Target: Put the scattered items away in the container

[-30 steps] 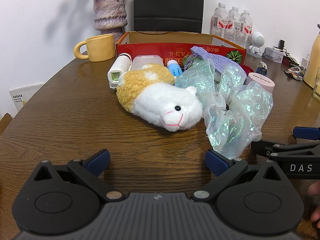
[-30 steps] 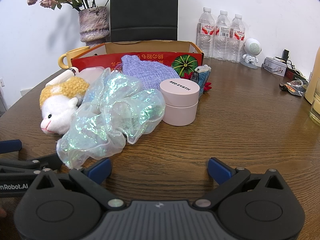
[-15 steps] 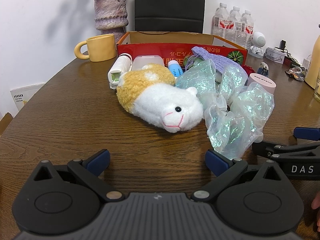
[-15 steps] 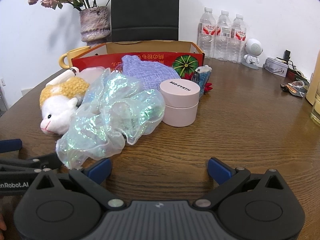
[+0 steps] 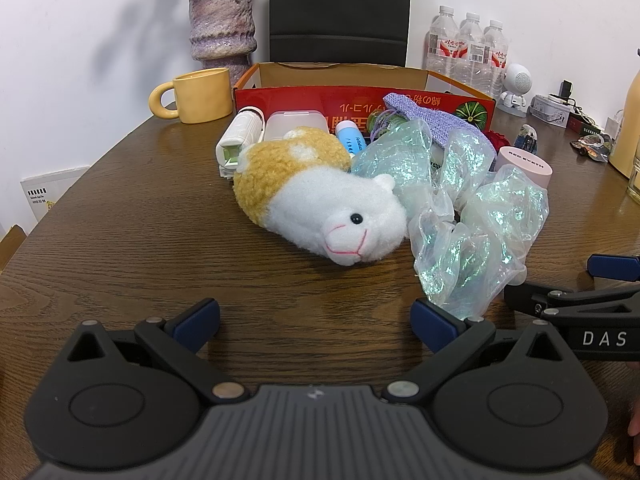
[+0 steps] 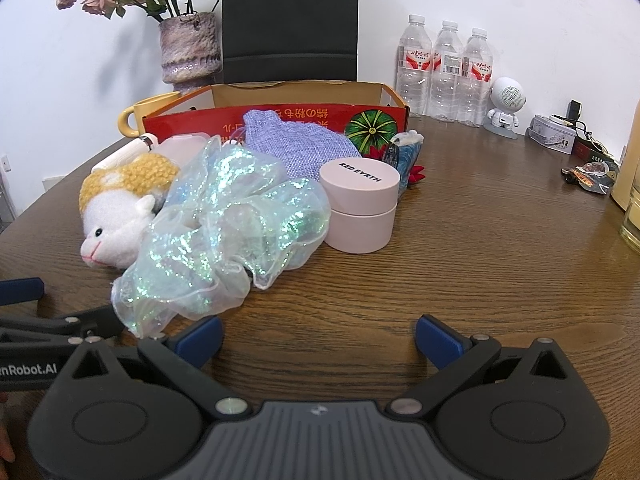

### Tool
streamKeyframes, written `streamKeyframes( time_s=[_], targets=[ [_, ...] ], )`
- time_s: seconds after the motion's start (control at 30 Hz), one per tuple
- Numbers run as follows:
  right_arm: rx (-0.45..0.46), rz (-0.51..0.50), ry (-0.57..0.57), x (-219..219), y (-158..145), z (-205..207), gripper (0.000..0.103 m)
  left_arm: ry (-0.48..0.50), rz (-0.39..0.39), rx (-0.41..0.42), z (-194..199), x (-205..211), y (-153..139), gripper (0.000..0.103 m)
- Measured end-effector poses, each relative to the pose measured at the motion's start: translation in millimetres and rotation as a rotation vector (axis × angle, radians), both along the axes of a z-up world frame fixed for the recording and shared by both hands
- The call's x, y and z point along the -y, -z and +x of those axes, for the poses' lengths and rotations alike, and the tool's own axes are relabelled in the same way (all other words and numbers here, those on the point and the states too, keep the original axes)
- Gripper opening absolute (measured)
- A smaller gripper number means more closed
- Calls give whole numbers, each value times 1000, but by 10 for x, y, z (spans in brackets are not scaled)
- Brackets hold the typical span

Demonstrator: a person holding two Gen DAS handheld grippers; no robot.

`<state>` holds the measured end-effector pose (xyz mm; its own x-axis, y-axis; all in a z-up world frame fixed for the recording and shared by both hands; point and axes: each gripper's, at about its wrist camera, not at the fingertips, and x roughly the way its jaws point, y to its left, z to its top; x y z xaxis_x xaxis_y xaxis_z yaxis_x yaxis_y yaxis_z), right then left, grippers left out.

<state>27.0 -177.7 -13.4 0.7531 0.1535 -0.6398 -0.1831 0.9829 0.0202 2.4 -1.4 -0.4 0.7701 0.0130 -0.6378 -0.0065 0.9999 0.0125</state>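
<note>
A yellow-and-white plush animal point(image 5: 320, 204) point(image 6: 120, 208) lies mid-table, nose toward me. Beside it spreads an iridescent sheer scrunchie point(image 5: 472, 216) point(image 6: 228, 232), touching a pink round jar point(image 6: 360, 204) point(image 5: 524, 166). Behind these lie a lilac knit pouch point(image 6: 296, 140), a white device point(image 5: 238, 142), a pale pink case point(image 5: 294, 124) and a blue tube point(image 5: 350, 140). The red cardboard box point(image 5: 288, 96) point(image 6: 192, 120) stands open at the back. My left gripper point(image 5: 316, 326) hangs open before the plush, holding nothing. My right gripper point(image 6: 318, 338) is open and holds nothing, close to the scrunchie's near edge.
A yellow mug point(image 5: 196, 96), a vase with dried flowers point(image 5: 222, 24) and a black chair back point(image 5: 340, 8) stand behind the box. Three water bottles point(image 6: 444, 68), a small white robot figure point(image 6: 504, 104) and clutter point(image 6: 592, 172) occupy the back right. Bare wood lies at the near left.
Both views have crept slightly nearer to the pile. Nothing on the table has moved, and both grippers stay open.
</note>
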Motion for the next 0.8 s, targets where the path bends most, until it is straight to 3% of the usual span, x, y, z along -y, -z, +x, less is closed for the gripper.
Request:
streamKeyframes(
  time_s=[0.8],
  targets=[
    [0, 1, 8, -7, 1, 1, 103, 0, 1, 0, -2, -2, 1, 103]
  ],
)
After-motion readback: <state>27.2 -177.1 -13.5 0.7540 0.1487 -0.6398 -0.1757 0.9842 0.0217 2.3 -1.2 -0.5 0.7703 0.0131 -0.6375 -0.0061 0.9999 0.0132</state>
